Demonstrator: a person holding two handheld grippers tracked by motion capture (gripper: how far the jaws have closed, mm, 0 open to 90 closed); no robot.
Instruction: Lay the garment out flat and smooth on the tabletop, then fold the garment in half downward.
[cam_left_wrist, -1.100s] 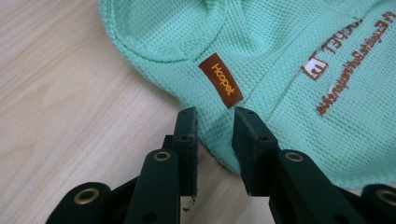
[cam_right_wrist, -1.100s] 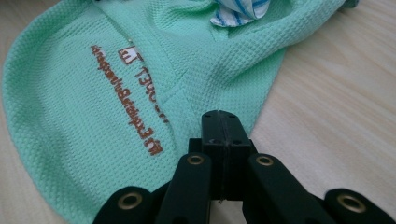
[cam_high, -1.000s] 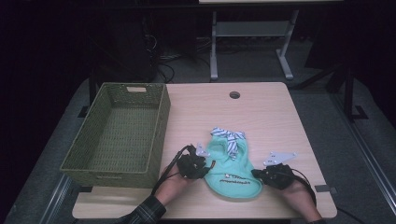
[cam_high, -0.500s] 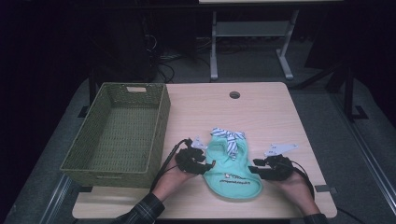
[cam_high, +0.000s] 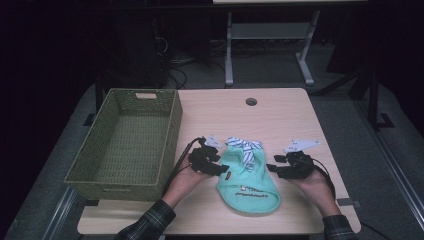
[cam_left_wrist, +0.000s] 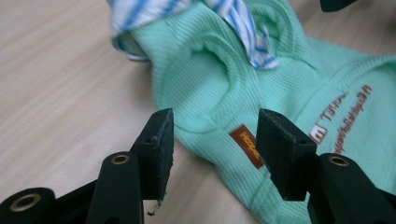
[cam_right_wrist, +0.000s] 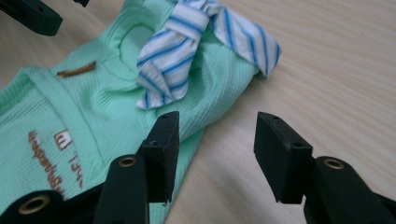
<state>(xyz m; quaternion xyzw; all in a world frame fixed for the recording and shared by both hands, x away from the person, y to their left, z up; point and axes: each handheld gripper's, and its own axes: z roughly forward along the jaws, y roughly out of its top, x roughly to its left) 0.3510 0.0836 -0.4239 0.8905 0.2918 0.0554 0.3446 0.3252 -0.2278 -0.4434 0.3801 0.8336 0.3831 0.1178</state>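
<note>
Mint-green garment (cam_high: 248, 181) lies flat on the bench (cam_high: 280, 115), near its front edge, between the two hands. Ribbed knit, brown print on the body, small brown tag (cam_left_wrist: 246, 144) at one side seam. A blue-and-white striped collar piece (cam_high: 244, 146) sits bunched at the garment's far end, partly folded over the green cloth.

Left hand-held gripper (cam_high: 220, 169): low at the garment's left edge. In the left gripper view its jaws stand spread, one over bare bench wood, the other over the green knit by the brown tag; the seam edge lies in the gap between them. Cannot tell whether the pads touch the cloth. Nothing pinched.

Right hand-held gripper (cam_high: 271, 167): at the garment's right edge, just beside it. In the right gripper view its jaws are spread too, one above the green hem, the other over bare wood. The striped piece (cam_right_wrist: 196, 46) lies just ahead of the jaws. Nothing held.

Surroundings: green woven basket (cam_high: 129, 140) stands on the left part of the bench, its right wall close to the left hand. Round cable hole (cam_high: 251, 101) in the bench top farther back, well apart from the garment. Grey frame legs (cam_high: 270, 45) stand on the floor behind the bench.

Nothing lies between either gripper and the cloth.
</note>
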